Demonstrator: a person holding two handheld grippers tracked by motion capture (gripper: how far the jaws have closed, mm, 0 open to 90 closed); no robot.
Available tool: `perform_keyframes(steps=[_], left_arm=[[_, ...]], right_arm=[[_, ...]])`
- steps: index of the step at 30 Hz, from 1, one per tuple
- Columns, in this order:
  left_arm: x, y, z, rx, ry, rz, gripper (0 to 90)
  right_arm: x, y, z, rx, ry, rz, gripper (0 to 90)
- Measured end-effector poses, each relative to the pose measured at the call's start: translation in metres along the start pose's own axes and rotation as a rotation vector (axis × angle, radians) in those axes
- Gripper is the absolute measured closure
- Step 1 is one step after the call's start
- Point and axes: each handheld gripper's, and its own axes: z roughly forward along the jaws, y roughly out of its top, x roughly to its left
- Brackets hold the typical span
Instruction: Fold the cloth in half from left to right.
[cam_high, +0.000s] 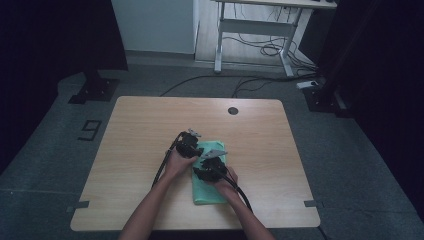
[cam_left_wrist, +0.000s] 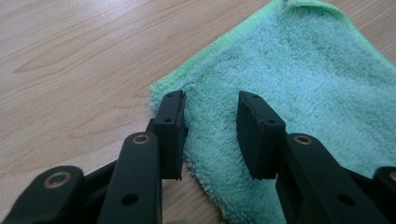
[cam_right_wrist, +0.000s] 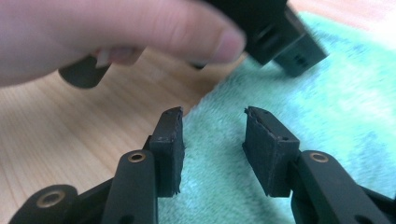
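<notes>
Green terry cloth (cam_high: 209, 186) lies flat; both the left gripper (cam_left_wrist: 209, 122) and right gripper (cam_right_wrist: 212, 135) stand open, so pinch 1 edge squarely.

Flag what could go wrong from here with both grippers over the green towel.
1. The left gripper has open jaws straddling the green towel near its edge; closing there may pinch one layer or slip off the hem.
2. The right gripper, also open over the towel, sits close to the left hand; the two could collide.
3. The table is smooth, so the towel may slide instead of lifting.
</notes>
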Motion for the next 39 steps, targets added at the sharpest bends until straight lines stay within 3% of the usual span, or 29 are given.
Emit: perform_keyframes(steps=[4,11,13,21,27,30,32,34,39], left_arm=[[0.001,0.000,0.000,-0.003,-0.004,0.000,62.1],[0.000,0.000,0.001,-0.008,-0.003,-0.003,61.7],[0.001,0.000,0.001,-0.010,-0.008,-0.007,61.9],[0.002,0.005,0.003,0.008,-0.017,0.010,61.8],[0.002,0.003,0.003,-0.004,-0.019,0.006,61.2],[0.001,0.002,0.003,-0.009,-0.015,0.007,60.7],[0.000,0.002,0.003,-0.011,-0.011,0.011,60.3],[-0.001,0.002,0.002,-0.012,-0.010,0.013,58.8],[-0.005,0.001,-0.011,-0.046,-0.010,0.032,57.3]], right_arm=[[0.014,-0.014,-0.006,0.011,-0.016,-0.052,54.9],[0.034,-0.033,-0.024,0.004,0.003,-0.097,52.7],[0.039,-0.038,-0.028,0.007,0.021,-0.100,52.7],[0.055,-0.049,-0.035,-0.011,0.017,-0.110,52.9],[0.056,-0.054,-0.039,-0.021,0.025,-0.104,52.8],[0.049,-0.051,-0.046,-0.017,0.080,-0.072,51.7],[0.037,-0.047,-0.053,-0.050,0.051,-0.048,52.7],[0.017,-0.040,-0.058,-0.069,0.015,-0.015,54.7],[-0.029,-0.025,-0.056,-0.083,-0.081,0.041,57.9]])
